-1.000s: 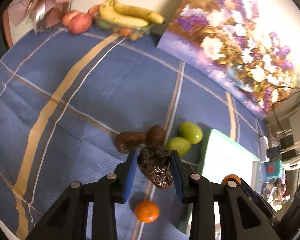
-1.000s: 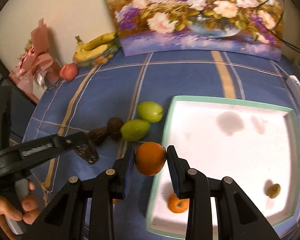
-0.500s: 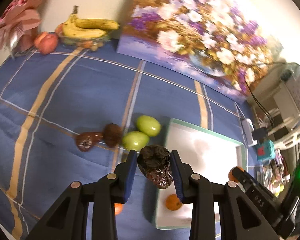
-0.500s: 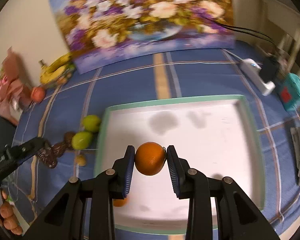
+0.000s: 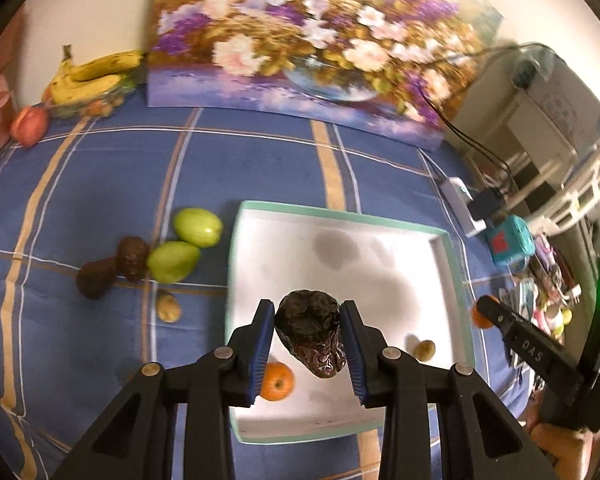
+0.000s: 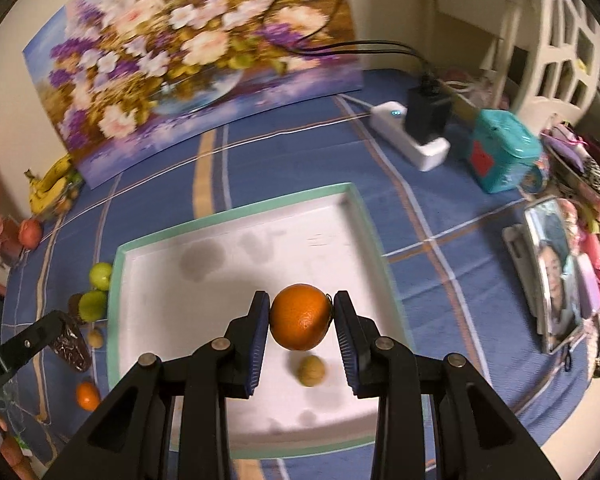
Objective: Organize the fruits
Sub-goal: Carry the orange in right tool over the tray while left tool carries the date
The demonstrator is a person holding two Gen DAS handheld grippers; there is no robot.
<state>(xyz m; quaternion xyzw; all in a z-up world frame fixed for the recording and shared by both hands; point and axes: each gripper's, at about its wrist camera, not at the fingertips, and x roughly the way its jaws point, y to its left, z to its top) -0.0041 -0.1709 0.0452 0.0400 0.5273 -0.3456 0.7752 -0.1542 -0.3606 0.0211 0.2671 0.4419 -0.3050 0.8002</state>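
My left gripper [image 5: 306,342] is shut on a dark wrinkled dried fruit [image 5: 311,332] and holds it above the white tray [image 5: 448,264] with a green rim. My right gripper [image 6: 300,322] is shut on an orange [image 6: 300,316] above the same tray [image 6: 118,276]. A small tan fruit [image 5: 425,350] lies in the tray, also in the right wrist view [image 6: 310,370]. A small orange [image 5: 277,381] shows beside the left finger. Two green fruits [image 5: 198,227] [image 5: 173,261], two brown fruits [image 5: 132,258] [image 5: 96,278] and a tan nut [image 5: 168,308] lie on the cloth left of the tray.
A flower painting [image 5: 300,40] leans on the wall behind. Bananas [image 5: 96,76] and a peach [image 5: 28,130] sit at the back left. A power strip [image 6: 412,136], teal box [image 6: 504,156] and clutter [image 6: 556,276] lie right of the tray.
Both grippers have swung right with their fruits, from over the cloth to above the tray. The tray now fills the middle of both views.
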